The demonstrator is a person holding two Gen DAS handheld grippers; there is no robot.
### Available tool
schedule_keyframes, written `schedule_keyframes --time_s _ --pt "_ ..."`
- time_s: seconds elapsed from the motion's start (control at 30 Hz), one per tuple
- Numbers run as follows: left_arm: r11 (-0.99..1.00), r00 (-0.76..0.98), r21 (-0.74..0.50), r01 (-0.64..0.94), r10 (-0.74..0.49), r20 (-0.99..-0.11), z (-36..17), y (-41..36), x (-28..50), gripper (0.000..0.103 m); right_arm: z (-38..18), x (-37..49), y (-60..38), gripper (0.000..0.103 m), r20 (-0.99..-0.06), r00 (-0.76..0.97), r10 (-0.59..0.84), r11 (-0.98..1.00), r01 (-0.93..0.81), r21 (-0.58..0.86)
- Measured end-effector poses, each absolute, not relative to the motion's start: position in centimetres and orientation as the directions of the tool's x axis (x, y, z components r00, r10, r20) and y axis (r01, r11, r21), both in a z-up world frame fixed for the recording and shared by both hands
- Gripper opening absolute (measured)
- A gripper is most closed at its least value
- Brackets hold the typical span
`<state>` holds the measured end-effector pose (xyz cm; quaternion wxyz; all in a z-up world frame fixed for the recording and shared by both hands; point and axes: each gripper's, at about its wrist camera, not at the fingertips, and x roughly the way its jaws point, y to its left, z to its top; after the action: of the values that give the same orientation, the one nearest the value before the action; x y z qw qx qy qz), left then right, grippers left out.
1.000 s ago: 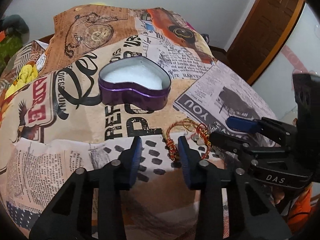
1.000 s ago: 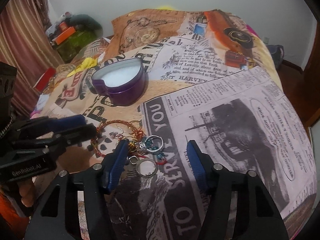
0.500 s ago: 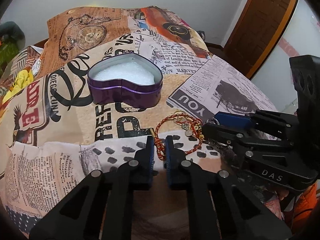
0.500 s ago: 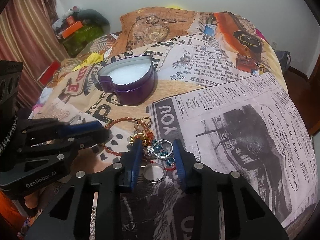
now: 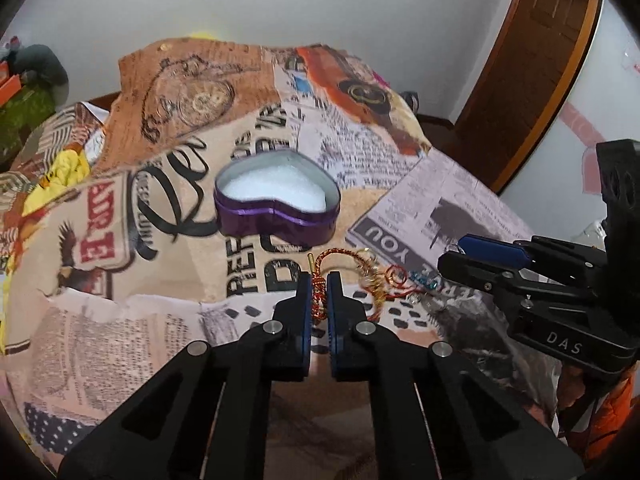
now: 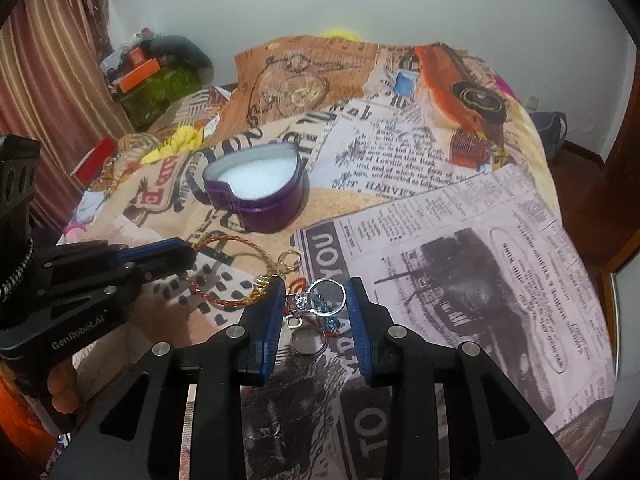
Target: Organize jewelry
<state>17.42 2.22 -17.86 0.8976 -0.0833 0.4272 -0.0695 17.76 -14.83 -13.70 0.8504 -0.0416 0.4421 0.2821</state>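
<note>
While both my tools are down among the tangled pieces on the bed (image 6: pixel 500 264), I judge the step in hand to be the pick-up, with nothing yet in the heart-shaped tin (image 5: pixel 277 208). My left hand-held gripper (image 5: pixel 319 300) is pinched tight on the red and gold cord bracelet (image 5: pixel 318 296), whose loop curves away just in front of the tin. My right hand-held gripper (image 6: pixel 316 300) is closed onto the silver ring with blue stones (image 6: pixel 326 298), which sits between its blue pads (image 6: pixel 276 312); a plain keyring (image 6: pixel 307 342) lies on the bedspread just below.

Red thread seems to link the bracelet and the ring cluster, though I cannot tell for certain. The next move, I think, calls for lifting each piece slowly and easing them apart, then carrying one over the tin's rim and letting go onto its white lining. Pulling hard could drag the other piece along.
</note>
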Motion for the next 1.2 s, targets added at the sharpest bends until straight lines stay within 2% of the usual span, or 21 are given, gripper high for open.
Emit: schedule_keyframes --time_s 0.07,0.13,0.33,0.43,0.5,0.57,0.63,0.8,0.9,0.93,0.97,1.2 --pt "0.977 0.645 -0.208 0.051 -0.191 -0.739 -16.9 2.4 17.1 0.005 -13.1 17.6 -14.8 0.029 -0.767 0.463 0.444 0.840 -0.513 0.176" --pt "0.976 0.660 -0.210 0.052 -0.191 -0.726 -16.1 2.6 16.9 0.000 -12.5 17.4 -14.9 0.029 -0.759 0.476 0.444 0.842 -0.512 0.171" --pt "0.978 0.704 -0.203 0.049 -0.178 -0.688 -13.9 3.3 16.4 0.000 -11.4 17.3 -14.7 0.029 -0.741 0.502 0.446 0.845 -0.508 0.164" --pt "0.982 0.694 -0.180 0.058 -0.170 -0.700 -13.9 3.3 16.4 0.000 -11.0 17.1 -14.4 0.029 -0.733 0.510 0.450 0.844 -0.511 0.162" --pt "0.982 0.670 -0.183 0.046 -0.166 -0.723 -14.6 3.6 16.7 0.006 -10.9 16.9 -14.2 0.029 -0.732 0.511 0.451 0.843 -0.513 0.161" --pt "0.977 0.625 -0.211 0.034 -0.185 -0.758 -15.9 3.9 17.2 0.025 -11.0 16.6 -14.2 0.029 -0.733 0.510 0.449 0.843 -0.514 0.159" --pt "0.977 0.598 -0.214 0.016 -0.181 -0.781 -17.2 4.0 17.4 0.028 -11.2 16.5 -14.1 0.029 -0.738 0.505 0.448 0.842 -0.516 0.158" --pt "0.985 0.546 -0.172 0.000 -0.144 -0.826 -20.4 3.5 18.0 0.028 -11.6 16.5 -14.0 0.029 -0.747 0.499 0.439 0.844 -0.514 0.153" --pt "0.987 0.549 -0.160 -0.026 -0.120 -0.827 -21.6 3.8 18.1 0.019 -11.6 16.6 -14.1 0.029 -0.749 0.500 0.435 0.847 -0.510 0.152" --pt "0.988 0.552 -0.154 -0.032 -0.111 -0.827 -21.7 3.9 18.1 0.009 -11.7 16.6 -14.2 0.029 -0.750 0.500 0.434 0.848 -0.507 0.153" --pt "0.988 0.552 -0.149 -0.042 -0.101 -0.827 -21.7 4.1 18.2 0.007 -11.8 16.6 -14.2 0.029 -0.751 0.499 0.432 0.850 -0.505 0.153" --pt "0.981 0.585 -0.185 -0.062 -0.114 -0.803 -20.5 5.5 17.8 0.006 -11.6 16.8 -13.9 0.029 -0.750 0.506 0.426 0.849 -0.510 0.138"
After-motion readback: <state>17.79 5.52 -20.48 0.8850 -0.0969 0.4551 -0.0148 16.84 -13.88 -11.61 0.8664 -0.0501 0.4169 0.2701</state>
